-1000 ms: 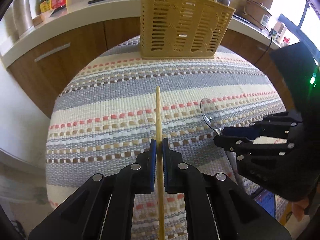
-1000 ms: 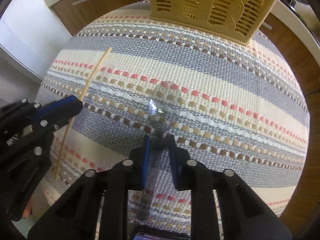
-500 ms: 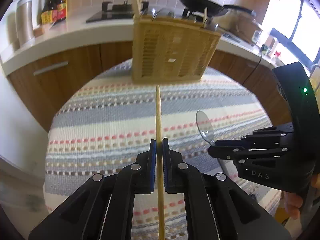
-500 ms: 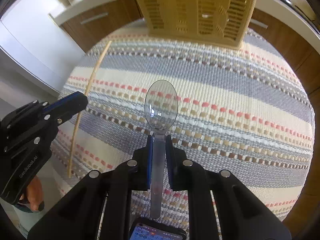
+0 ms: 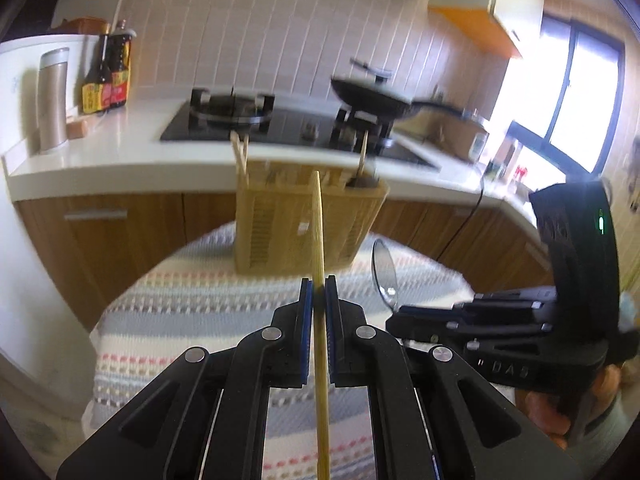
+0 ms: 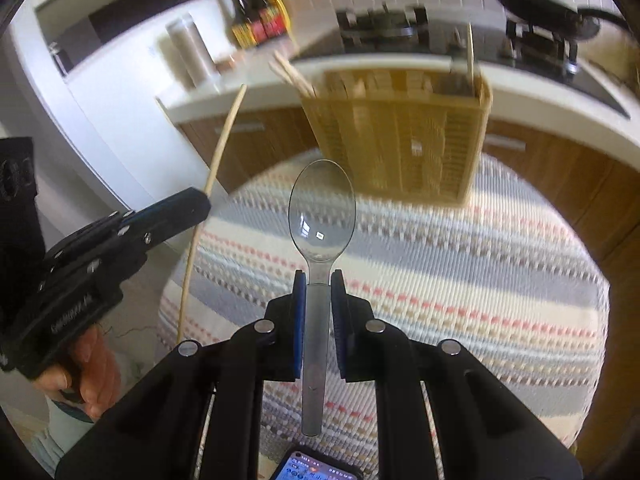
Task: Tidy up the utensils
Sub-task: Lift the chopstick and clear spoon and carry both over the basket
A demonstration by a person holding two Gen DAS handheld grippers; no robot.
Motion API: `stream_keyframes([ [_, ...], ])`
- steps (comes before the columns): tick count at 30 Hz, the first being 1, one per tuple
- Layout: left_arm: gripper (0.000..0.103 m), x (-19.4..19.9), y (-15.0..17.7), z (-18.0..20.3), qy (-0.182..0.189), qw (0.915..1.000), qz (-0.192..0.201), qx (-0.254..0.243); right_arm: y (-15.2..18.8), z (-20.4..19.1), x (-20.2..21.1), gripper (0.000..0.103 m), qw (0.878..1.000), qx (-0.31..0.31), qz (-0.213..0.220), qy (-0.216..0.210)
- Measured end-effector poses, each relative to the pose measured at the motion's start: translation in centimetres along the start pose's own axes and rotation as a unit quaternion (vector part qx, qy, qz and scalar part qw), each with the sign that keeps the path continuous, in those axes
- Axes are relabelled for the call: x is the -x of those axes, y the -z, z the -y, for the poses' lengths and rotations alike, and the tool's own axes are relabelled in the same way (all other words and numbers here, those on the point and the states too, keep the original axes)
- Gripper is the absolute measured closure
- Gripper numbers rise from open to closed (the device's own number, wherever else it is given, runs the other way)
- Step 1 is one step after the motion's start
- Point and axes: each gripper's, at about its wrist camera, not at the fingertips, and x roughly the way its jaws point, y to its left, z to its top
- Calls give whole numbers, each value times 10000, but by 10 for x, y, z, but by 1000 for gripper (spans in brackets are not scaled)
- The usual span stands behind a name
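Carrying both utensils toward the holder [image 5: 308, 228]

I'm keeping the left gripper [image 5: 319, 292] clamped on the chopstick [image 5: 319, 240] and the right gripper [image 6: 319, 284] clamped on the spoon [image 6: 322, 210], aiming tips into separate slots.

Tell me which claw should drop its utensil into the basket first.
Left, probably. The left claw holds its chopstick aimed at the basket. The right claw with the spoon sits off-centre from it.

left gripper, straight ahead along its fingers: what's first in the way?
Most likely the yellow slotted utensil basket on the striped cloth. The left gripper is shut on a wooden chopstick whose tip overlaps the basket's front; the remaining gap is unclear.
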Motion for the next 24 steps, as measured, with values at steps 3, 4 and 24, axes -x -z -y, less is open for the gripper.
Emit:
stream_keyframes([
  [3, 99, 8, -18, 1, 122, 9993, 337, 94, -10, 0, 20, 92, 9995, 89, 305, -88],
  [4, 99, 11, -27, 2, 141, 9986, 500, 97, -15, 3, 28, 92, 9990, 119, 407, -118],
  [24, 99, -25, -147, 14, -255, 9705, 2398, -61, -122, 41, 86, 92, 9525, 246, 2884, 949],
])
